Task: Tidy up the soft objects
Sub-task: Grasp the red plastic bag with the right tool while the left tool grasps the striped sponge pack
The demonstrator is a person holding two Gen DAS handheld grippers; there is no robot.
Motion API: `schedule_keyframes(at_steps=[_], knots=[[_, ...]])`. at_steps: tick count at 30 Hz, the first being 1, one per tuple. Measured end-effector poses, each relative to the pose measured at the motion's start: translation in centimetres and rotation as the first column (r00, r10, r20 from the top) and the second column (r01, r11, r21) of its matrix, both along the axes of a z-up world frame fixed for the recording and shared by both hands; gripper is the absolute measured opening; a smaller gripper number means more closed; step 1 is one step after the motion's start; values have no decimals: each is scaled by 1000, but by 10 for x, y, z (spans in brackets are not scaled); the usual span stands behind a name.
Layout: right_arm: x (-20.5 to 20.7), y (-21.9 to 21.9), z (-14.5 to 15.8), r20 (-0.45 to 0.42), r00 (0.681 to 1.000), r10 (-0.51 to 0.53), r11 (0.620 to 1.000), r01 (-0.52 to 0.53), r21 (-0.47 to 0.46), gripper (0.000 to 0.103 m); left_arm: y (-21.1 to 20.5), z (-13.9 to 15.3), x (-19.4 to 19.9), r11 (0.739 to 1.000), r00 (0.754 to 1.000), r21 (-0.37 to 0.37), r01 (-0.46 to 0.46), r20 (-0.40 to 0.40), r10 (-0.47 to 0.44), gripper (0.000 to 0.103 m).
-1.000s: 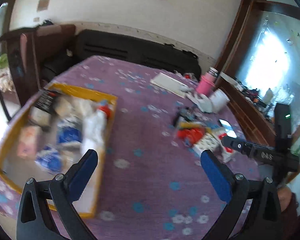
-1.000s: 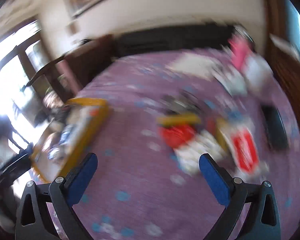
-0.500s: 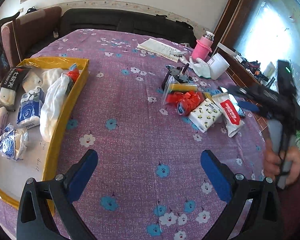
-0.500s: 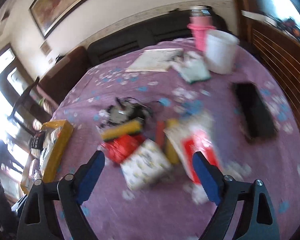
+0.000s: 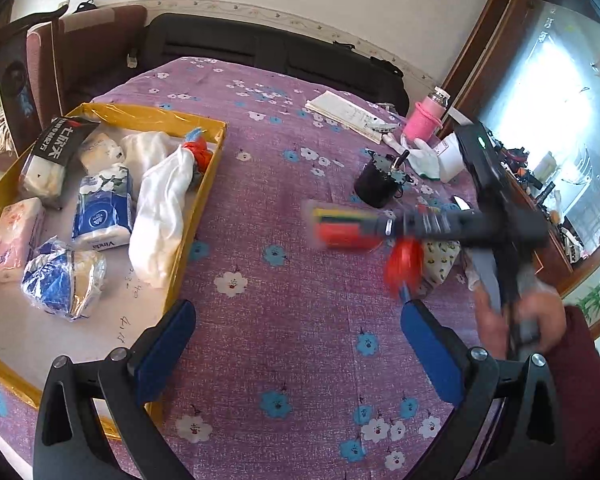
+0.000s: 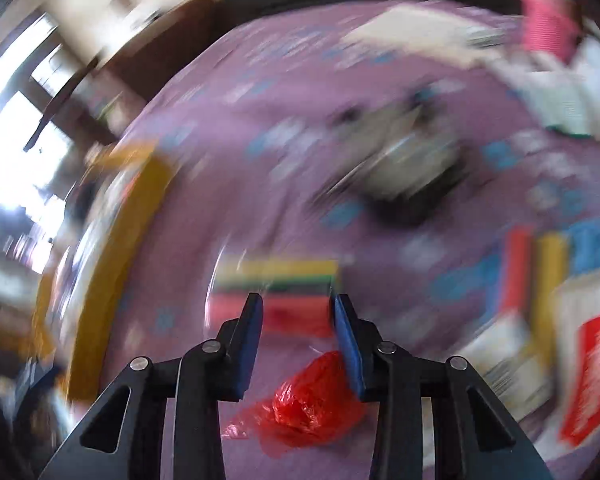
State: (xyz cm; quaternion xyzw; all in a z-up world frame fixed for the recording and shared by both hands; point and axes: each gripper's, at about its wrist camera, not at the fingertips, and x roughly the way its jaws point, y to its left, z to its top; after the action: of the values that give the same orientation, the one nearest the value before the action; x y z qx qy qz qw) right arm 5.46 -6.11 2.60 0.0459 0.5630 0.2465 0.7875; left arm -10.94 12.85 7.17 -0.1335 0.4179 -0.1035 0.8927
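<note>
My right gripper (image 6: 296, 312) is shut on a clear pack of red, green and yellow sponges (image 6: 276, 296), held above the purple cloth; the view is blurred. In the left wrist view the pack (image 5: 344, 228) sits at the right gripper's tip (image 5: 384, 226), in mid-air right of the yellow tray (image 5: 208, 184). A red plastic bag (image 6: 312, 400) hangs just under the fingers. My left gripper (image 5: 296, 344) is open and empty, low over the cloth beside the tray's near corner. The tray holds tissue packs (image 5: 104, 208) and a white cloth (image 5: 164, 204).
A black cup-like object (image 5: 376, 184), a spotted tissue pack (image 5: 440, 260), a pink bottle (image 5: 420, 120), a white notebook (image 5: 344, 112) and a white cup (image 5: 452, 156) lie to the right. A black sofa (image 5: 268, 56) stands behind the table.
My right gripper has closed on the sponge pack and swung it left toward the tray, off the pile. The left gripper's view has shifted slightly; it stays open.
</note>
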Motion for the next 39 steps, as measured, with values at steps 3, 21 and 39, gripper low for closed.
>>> schedule_keyframes(at_steps=[3,21,39], knots=[[-35,-2,15,15,997,76,995,-77,69,43,-5,-1,-2,1000,1000,9,15,6,-15,102],[-96,-17,-9,149,982,-119,988,133,-84,76,-32,-3,42,999,997,36,-21,-72,23,102],[-116,-39,-11,203,973,-107,986,129,-102,73,-98,-59,126,953,987,303,-10,-151,58,64]])
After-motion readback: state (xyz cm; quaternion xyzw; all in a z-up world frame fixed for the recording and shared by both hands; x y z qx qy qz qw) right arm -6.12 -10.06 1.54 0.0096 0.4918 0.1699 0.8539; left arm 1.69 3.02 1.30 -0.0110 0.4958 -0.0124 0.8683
